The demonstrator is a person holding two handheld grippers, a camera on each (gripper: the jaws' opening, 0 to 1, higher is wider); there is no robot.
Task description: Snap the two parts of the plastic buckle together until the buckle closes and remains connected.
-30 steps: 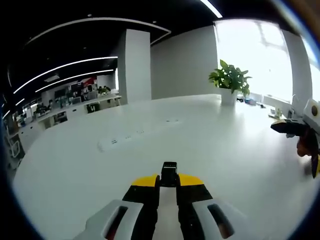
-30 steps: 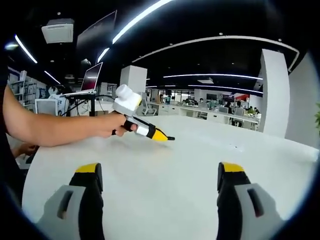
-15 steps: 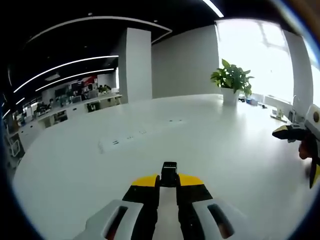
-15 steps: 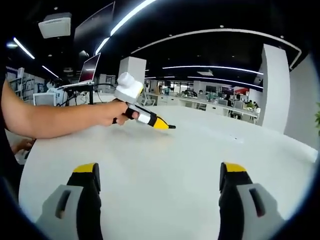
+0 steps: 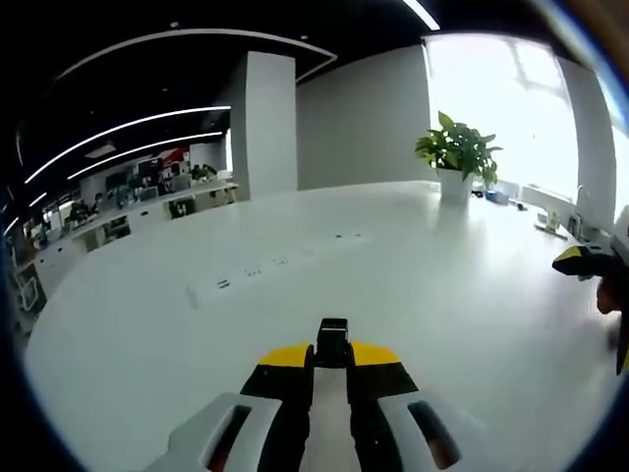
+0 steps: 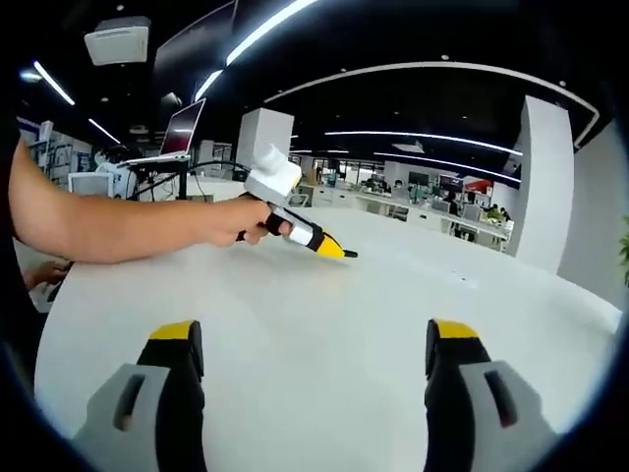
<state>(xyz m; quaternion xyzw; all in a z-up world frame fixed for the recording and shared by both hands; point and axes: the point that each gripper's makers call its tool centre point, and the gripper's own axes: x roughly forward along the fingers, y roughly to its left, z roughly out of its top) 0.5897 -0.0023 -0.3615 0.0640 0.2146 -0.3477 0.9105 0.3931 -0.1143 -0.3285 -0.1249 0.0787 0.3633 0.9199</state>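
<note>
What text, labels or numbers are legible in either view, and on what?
None can be read.
Red sign in the far office, left gripper view: blurred.
Red sign in the far office, right gripper view: blurred.
Laptop screen on its stand: too small to read.
Buckle part in the left gripper: no marking visible.
Right gripper: no lettering visible.

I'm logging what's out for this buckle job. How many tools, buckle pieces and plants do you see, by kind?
Tools: 2, the left tool and the right tool
Black buckle piece: 1, clamped in the left tool
Potted plant: 1
Total: 4
</note>
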